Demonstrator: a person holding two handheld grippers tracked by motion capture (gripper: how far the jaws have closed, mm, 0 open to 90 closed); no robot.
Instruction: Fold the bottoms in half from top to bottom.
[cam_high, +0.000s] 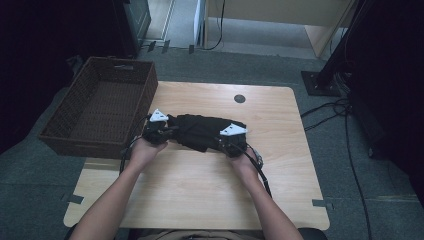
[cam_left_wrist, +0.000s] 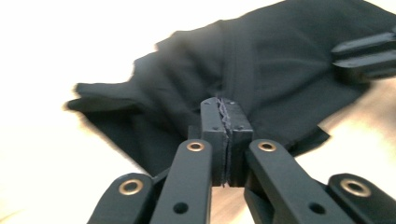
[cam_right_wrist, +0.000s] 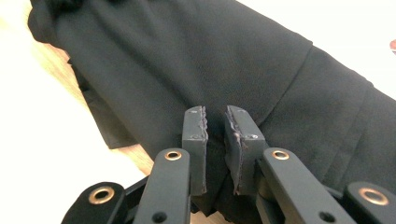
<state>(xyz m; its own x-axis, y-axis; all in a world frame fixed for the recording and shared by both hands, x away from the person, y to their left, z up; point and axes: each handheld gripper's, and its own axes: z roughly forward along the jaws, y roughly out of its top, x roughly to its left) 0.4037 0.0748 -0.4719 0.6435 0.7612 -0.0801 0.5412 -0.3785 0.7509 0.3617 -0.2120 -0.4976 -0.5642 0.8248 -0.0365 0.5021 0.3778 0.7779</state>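
A black garment (cam_high: 200, 129) lies crumpled at the middle of the wooden table (cam_high: 200, 190). My left gripper (cam_high: 169, 132) is at its left end. In the left gripper view that gripper (cam_left_wrist: 226, 109) is shut, with a raised fold of the garment (cam_left_wrist: 261, 60) pinched at its tips. My right gripper (cam_high: 226, 141) is at the garment's right end and also appears far off as (cam_left_wrist: 364, 56). In the right gripper view its jaws (cam_right_wrist: 215, 119) stand a narrow gap apart, with the garment (cam_right_wrist: 187, 56) lying between them.
A brown wicker basket (cam_high: 95, 147) stands off the table's left far corner, empty inside. A dark round cable hole (cam_high: 239, 98) sits near the table's far edge. Cables and a stand base (cam_high: 320, 82) lie on the floor at right.
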